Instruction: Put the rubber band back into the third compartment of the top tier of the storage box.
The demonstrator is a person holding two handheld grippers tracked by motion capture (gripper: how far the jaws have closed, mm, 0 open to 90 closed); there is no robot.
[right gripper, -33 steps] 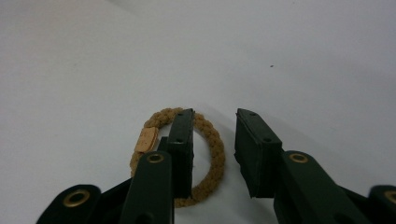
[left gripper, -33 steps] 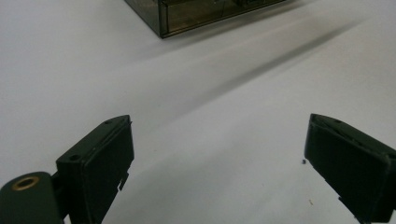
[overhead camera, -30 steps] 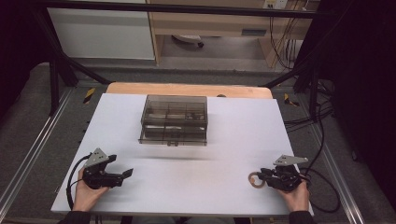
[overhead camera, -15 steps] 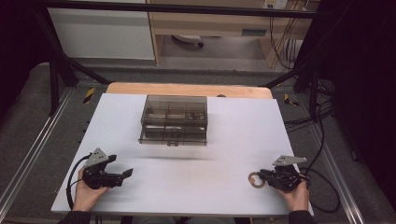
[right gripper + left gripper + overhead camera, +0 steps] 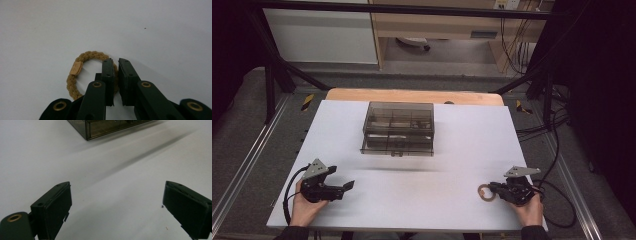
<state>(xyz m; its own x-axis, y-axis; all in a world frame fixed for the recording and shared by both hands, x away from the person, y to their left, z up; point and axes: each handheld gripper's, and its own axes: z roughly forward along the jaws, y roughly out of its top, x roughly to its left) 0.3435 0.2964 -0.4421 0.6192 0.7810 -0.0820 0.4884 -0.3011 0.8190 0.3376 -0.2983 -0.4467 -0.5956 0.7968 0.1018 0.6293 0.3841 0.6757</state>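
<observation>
Right gripper view: my right tool (image 5: pixel 115 82) has just been closing, its jaws now pinched on the near rim of the braided hair tie (image 5: pixel 75 77), flat on the bench (image 5: pixel 162 30). Tie extends leftward. Left tool (image 5: pixel 117 207) gapes, empty, well apart.

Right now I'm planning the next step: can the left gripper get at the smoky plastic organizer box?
Probably yes. The left gripper has open, empty jaws, and only bare white table lies between it and the organizer box.
</observation>
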